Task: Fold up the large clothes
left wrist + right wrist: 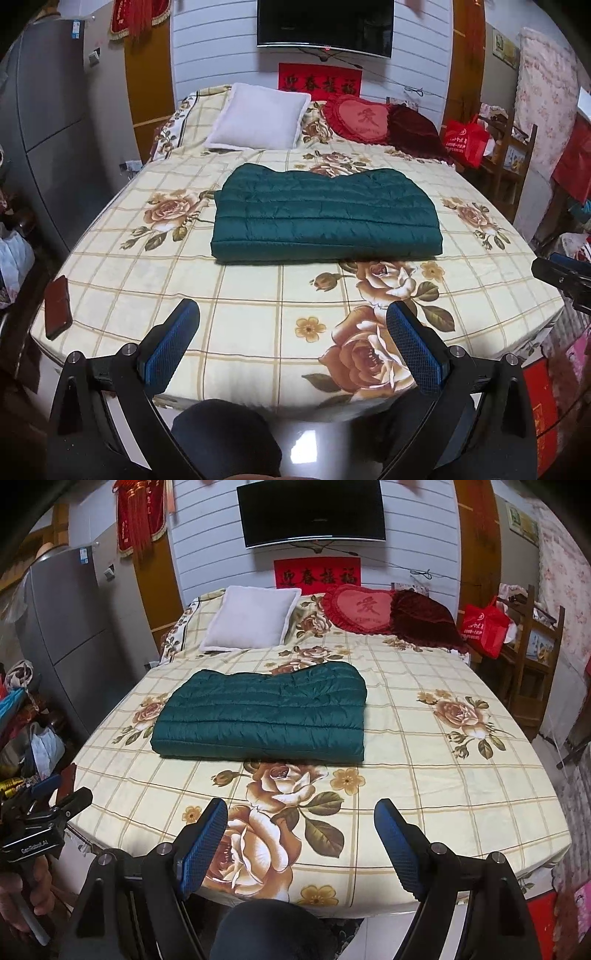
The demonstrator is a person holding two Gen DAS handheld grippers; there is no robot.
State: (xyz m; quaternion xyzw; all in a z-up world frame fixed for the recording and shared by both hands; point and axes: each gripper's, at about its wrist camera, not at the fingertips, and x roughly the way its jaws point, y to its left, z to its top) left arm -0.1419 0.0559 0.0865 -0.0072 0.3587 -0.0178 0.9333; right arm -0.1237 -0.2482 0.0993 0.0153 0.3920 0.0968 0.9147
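A dark green quilted garment (325, 214) (264, 714) lies folded into a flat rectangle in the middle of the bed (243, 295) (424, 768), which has a cream checked sheet with rose prints. My left gripper (293, 314) hangs open over the bed's near edge, well short of the garment, nothing between its blue pads. My right gripper (301, 812) is likewise open and empty above the near edge, apart from the garment. The left gripper's body (40, 823) shows at the left of the right wrist view, a hand below it.
A white pillow (258, 118), a red heart cushion (356, 118) and a dark red cushion (417, 133) lie at the headboard. A dark phone (57, 306) rests on the bed's left corner. A grey fridge (48, 110) stands left; a wooden rack with a red bag (467, 142) stands right.
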